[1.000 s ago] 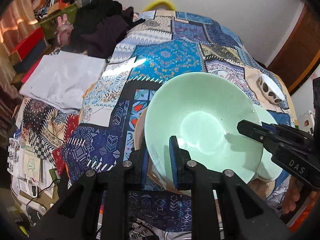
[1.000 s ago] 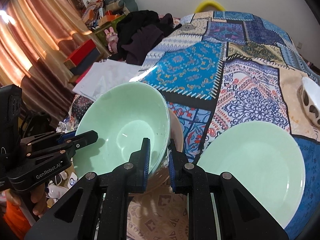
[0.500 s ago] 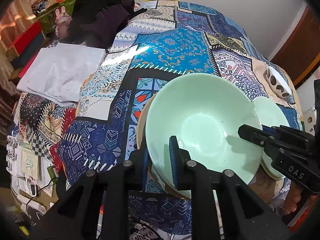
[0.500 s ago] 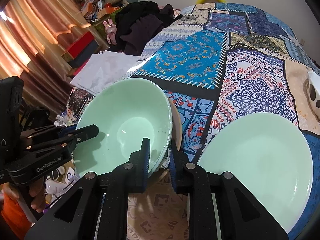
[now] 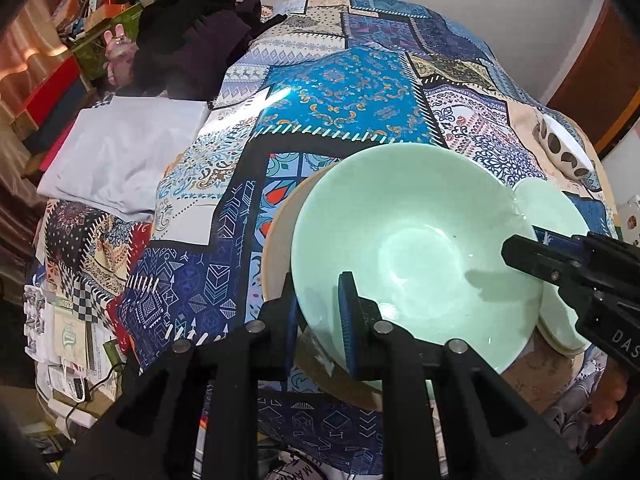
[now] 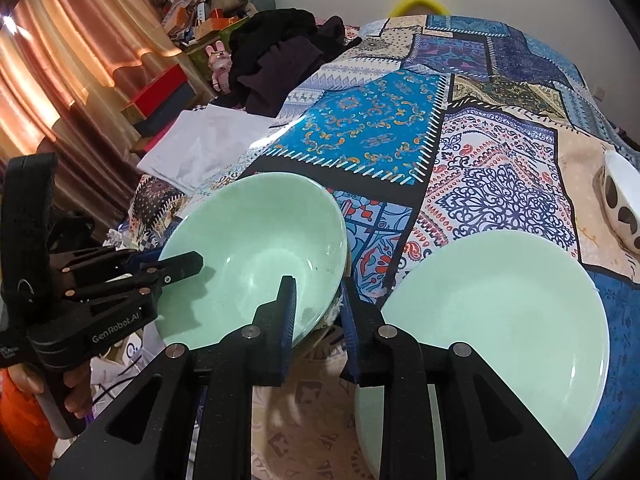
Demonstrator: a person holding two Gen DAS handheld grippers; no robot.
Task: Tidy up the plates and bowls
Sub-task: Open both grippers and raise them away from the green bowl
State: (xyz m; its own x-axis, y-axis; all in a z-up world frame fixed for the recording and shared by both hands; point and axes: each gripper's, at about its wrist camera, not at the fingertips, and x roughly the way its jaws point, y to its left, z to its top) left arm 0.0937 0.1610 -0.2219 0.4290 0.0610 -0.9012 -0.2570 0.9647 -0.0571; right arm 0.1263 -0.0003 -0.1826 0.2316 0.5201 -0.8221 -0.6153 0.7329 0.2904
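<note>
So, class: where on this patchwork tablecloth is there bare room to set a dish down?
Free: the turquoise patch beyond the green bowl, and the paisley patch between green plate and spotted bowl. Crowded: the near edge.

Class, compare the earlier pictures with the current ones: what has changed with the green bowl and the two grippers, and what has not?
The green bowl has sunk nearer the tan plate. The right gripper has its jaws opening off the rim. The left gripper stays shut on the bowl; the green plate is unmoved.
</note>
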